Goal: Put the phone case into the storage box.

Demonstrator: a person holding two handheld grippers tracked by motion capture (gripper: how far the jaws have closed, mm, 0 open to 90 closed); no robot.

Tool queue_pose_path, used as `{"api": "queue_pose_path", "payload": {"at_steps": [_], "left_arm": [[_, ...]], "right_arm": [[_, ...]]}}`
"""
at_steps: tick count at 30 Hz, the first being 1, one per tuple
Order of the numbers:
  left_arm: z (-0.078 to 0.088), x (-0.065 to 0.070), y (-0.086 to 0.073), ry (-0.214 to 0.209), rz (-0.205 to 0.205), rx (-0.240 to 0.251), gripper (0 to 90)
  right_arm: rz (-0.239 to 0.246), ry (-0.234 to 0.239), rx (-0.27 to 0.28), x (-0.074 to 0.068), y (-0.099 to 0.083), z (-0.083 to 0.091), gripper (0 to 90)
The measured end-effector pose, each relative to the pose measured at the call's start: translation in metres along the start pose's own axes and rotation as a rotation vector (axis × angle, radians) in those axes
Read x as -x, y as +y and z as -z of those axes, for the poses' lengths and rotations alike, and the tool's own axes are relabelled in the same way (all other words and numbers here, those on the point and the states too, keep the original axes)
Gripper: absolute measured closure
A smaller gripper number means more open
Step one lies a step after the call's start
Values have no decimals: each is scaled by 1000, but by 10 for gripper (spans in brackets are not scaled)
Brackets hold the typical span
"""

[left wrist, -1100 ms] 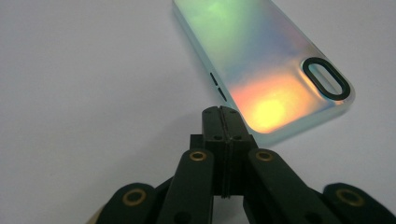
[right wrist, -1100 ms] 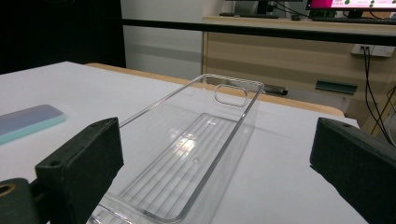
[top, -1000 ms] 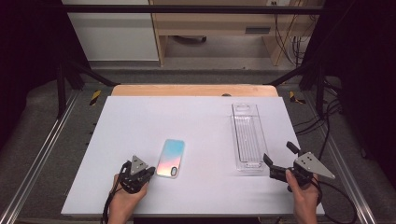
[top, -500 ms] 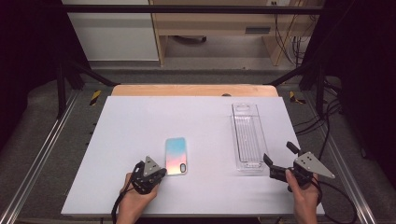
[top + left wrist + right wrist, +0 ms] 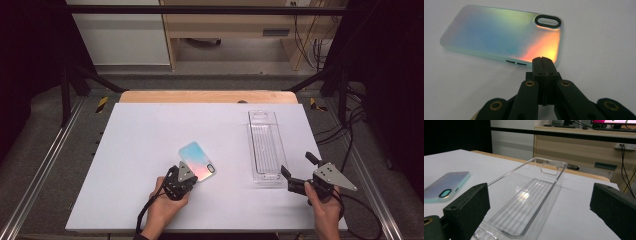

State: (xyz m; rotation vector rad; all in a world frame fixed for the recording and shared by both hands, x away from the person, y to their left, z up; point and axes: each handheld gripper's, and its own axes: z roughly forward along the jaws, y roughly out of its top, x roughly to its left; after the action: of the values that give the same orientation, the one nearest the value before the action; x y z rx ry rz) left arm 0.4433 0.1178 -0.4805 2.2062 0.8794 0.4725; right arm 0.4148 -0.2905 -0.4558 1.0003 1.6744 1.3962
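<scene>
Fingertips (image 5: 543,65) of the left gripper (image 5: 186,174), pressed together with nothing between them, rest against a near corner of the iridescent phone case (image 5: 197,161) at lower centre of the high view. The case lies flat and camera-hole up on the white table (image 5: 150,135), its long axis slanting from upper left to lower right; the left hand is much the nearer. The right gripper (image 5: 298,173), jaws spread wide and empty, waits at lower right, facing the end of a clear, ribbed plastic tray (image 5: 265,147). A pastel sheen marks the smooth, round-cornered case.
</scene>
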Motion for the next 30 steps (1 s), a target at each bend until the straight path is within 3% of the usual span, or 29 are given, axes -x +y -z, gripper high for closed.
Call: {"api": "queue_pose_path", "payload": {"at_steps": [6,16,21,22,23,28,30], "left_arm": [[-12,1,9,-12,31,18,900],[-22,0,18,8,33,28,900],[-10,-1,20,36,41,129,900],[-1,-2,20,49,38,182,900],[-1,-2,20,49,38,182,900],[22,-12,12,77,46,291,898],[29,-16,6,90,53,311,852]], "right_arm": [[2,4,1,0,0,-1,29],[9,7,5,0,0,0,28],[5,6,5,0,1,1,28],[1,7,4,0,1,1,28],[1,7,4,0,1,1,28],[-8,13,10,-1,1,1,28],[-11,11,6,-2,1,1,28]]}}
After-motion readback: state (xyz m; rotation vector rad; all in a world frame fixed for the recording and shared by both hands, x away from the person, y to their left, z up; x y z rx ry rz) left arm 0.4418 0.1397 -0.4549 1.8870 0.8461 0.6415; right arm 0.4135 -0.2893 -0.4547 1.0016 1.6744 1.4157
